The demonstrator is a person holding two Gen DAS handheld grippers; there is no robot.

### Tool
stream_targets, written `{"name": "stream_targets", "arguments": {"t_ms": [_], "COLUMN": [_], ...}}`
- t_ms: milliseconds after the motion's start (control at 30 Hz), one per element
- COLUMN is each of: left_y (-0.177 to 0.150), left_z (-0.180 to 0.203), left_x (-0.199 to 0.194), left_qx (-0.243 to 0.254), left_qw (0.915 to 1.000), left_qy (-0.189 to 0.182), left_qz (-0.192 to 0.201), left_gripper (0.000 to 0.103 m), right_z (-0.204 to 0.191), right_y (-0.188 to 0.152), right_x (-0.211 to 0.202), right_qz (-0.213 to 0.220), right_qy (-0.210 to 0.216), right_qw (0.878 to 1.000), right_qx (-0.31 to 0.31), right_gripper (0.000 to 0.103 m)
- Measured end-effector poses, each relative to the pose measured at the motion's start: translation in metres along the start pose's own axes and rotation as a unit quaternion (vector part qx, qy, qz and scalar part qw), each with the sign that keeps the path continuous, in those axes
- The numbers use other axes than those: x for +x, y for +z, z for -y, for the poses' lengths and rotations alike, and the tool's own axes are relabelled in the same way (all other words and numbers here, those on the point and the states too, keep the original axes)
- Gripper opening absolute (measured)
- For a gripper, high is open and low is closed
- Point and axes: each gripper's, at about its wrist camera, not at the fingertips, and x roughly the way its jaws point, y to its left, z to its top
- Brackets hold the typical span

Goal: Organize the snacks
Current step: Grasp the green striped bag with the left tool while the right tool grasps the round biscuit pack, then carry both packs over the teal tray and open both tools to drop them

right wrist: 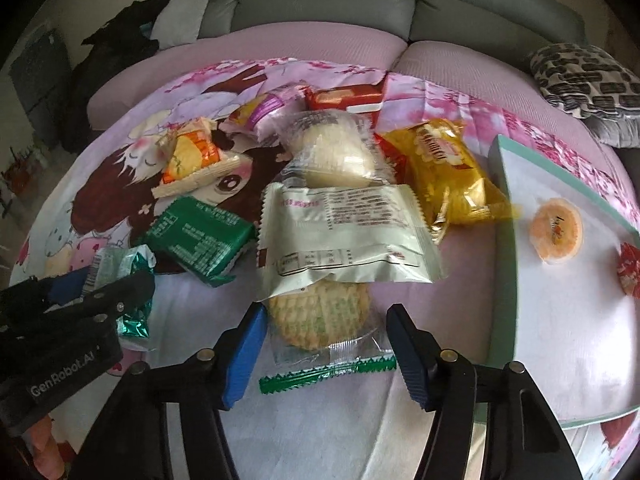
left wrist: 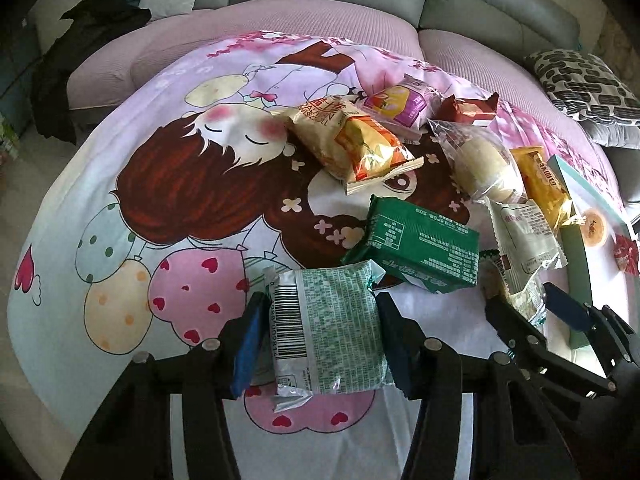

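Left wrist view: left gripper (left wrist: 320, 340) is clamped across a pale green foil snack packet (left wrist: 330, 332), blue pads touching both long sides, at the near edge of the cartoon blanket (left wrist: 120, 168). Looks light and crinkly, soft contents; mid-body hold seems right, seams would slip. Beyond it, toward the blanket's middle: dark green packet (left wrist: 416, 246), orange-gold bag (left wrist: 360, 144), purple packet (left wrist: 400, 106).

Right wrist view: right gripper (right wrist: 324, 344) is spread wide, fingers either side of a clear-wrapped round cracker (right wrist: 320, 316) but apart from it. That cracker is partly under a white packet (right wrist: 344, 236). Brittle by the look, film slippery; I'd pinch gently across the disc, not the green serrated seal. Yellow bag (right wrist: 448, 172) lies right of centre. Teal-rimmed tray (right wrist: 504, 240) at the blanket's right edge holds an orange jelly cup (right wrist: 556, 228), likely the drop spot.
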Motion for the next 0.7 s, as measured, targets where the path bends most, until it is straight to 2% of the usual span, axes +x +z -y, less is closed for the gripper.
{"name": "stream_targets", "arguments": {"t_ms": [167, 267, 433, 700], "left_y": [-0.001, -0.001, 0.000, 0.000], "left_z": [0.000, 0.000, 0.000, -0.002], "left_x": [-0.001, -0.001, 0.000, -0.005], "left_qx": [0.000, -0.001, -0.002, -0.003], "left_qw": [1.0000, 1.0000, 1.0000, 1.0000], "left_qy": [0.001, 0.001, 0.001, 0.003], "left_qz": [0.000, 0.000, 0.000, 0.009], "left_gripper": [0.056, 0.056, 0.056, 0.054], "right_z": [-0.008, -0.010, -0.006, -0.008], "right_y": [-0.001, 0.000, 0.000, -0.011], "right_x": [-0.001, 0.003, 0.002, -0.008], "right_qz": [-0.002, -0.001, 0.006, 0.000], "right_qy": [0.028, 0.024, 0.022, 0.043], "right_qw": [1.000, 1.000, 1.000, 0.999], "right_qx": [-0.008, -0.010, -0.003, 0.007], "right_gripper": [0.065, 0.064, 0.054, 0.053]}}
